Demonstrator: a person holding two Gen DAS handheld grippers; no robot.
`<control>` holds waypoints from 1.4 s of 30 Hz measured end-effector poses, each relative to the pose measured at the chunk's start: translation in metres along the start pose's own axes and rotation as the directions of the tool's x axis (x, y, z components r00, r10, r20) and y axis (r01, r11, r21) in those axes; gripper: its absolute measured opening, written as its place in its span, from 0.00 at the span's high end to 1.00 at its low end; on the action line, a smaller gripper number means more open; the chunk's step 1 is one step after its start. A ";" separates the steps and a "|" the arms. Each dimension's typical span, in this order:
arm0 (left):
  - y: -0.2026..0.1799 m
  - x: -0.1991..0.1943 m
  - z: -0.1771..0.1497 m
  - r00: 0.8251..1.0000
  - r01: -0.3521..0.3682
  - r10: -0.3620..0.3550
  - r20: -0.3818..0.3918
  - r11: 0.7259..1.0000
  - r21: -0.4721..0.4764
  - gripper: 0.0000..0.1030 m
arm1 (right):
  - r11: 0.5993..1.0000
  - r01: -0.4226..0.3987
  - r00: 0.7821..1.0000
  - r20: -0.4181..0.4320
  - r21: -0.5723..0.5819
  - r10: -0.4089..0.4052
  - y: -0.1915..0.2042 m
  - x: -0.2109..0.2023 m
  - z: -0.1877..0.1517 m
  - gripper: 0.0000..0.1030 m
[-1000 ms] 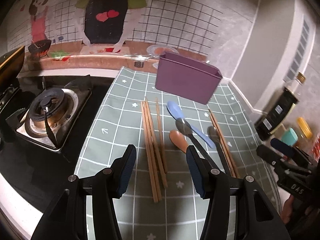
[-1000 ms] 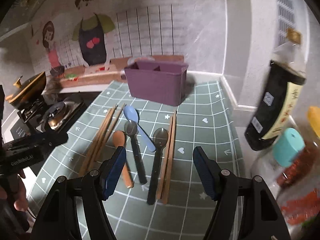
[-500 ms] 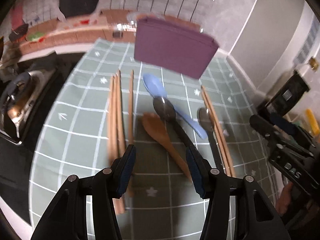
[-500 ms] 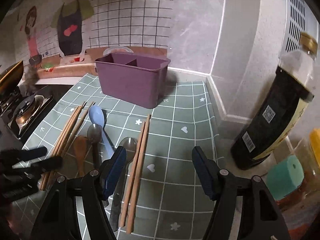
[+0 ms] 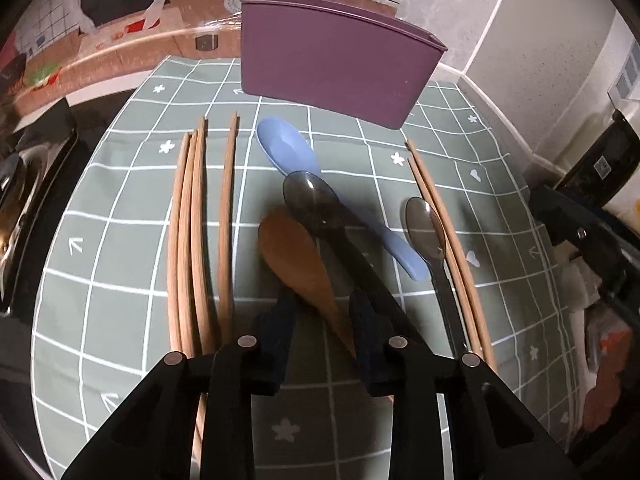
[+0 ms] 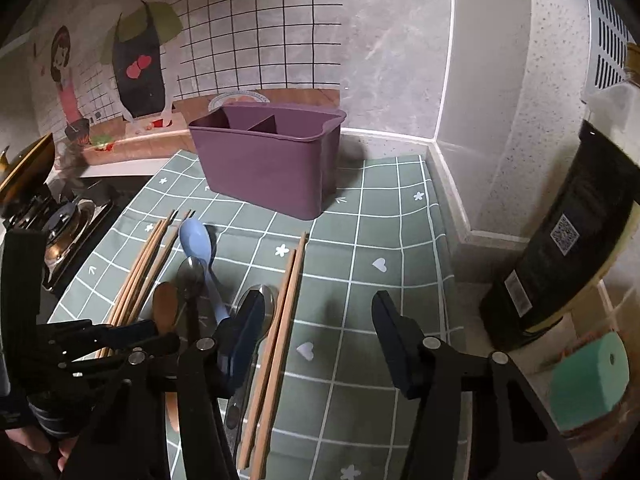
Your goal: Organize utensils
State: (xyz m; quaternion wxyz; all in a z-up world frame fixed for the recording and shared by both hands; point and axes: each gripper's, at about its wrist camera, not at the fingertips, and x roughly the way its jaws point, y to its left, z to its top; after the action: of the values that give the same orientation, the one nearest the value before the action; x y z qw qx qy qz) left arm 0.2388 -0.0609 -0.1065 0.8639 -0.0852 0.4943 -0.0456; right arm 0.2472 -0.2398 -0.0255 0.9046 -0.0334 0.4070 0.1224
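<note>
Wooden spoon (image 5: 298, 258) on the green checked mat (image 5: 120, 280) covering the counter, its handle running back between the fingers of the left gripper (image 5: 322, 312).
The two dark pads stand narrowly apart on either side of the handle; whether they press it I cannot tell. The spoon's long axis runs toward the purple caddy (image 5: 336, 60), bowl end nearer the caddy, slightly tilted left. Just right of the spoon a dark spoon (image 5: 316, 204) overlaps a blue spoon (image 5: 288, 150); just left lie four chopsticks (image 5: 200, 232). Farther right lie a metal spoon (image 5: 426, 226) and a chopstick pair (image 6: 280, 320). The right gripper (image 6: 316, 320) hangs wide open, holding nothing, over that pair.
</note>
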 end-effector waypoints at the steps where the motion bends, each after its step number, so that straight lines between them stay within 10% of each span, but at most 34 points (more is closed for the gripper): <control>1: 0.003 0.000 0.001 1.000 0.002 -0.002 0.001 1.000 -0.003 0.75 | 1.000 -0.004 1.000 -0.002 -0.001 0.004 0.001 0.002 0.002 0.49; 18: 0.044 -0.016 0.000 0.998 0.045 -0.043 0.035 0.997 -0.067 0.76 | 0.918 -0.339 0.935 -0.183 -0.204 0.305 0.096 0.095 0.047 0.49; 27: 0.052 -0.022 0.003 0.997 0.073 -0.070 0.032 0.992 -0.102 0.76 | 0.898 -0.330 0.932 -0.252 -0.289 0.262 0.127 0.139 0.055 0.50; 31: 0.052 -0.018 0.006 0.998 0.069 -0.068 0.011 0.991 -0.112 0.75 | 0.899 -0.345 0.927 -0.249 -0.270 0.281 0.124 0.140 0.055 0.68; 42: 0.044 0.001 0.024 1.000 -0.006 0.004 -0.027 0.995 -0.101 0.75 | 0.957 -0.256 0.967 -0.030 -0.137 0.254 0.073 0.063 0.080 0.68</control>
State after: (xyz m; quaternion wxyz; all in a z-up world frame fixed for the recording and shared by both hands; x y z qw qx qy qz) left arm 0.2599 -0.0152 -0.1041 0.8520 -0.1269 0.5076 -0.0194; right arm 0.3276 -0.1440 -0.0156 0.8743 -0.0447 0.4035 0.2661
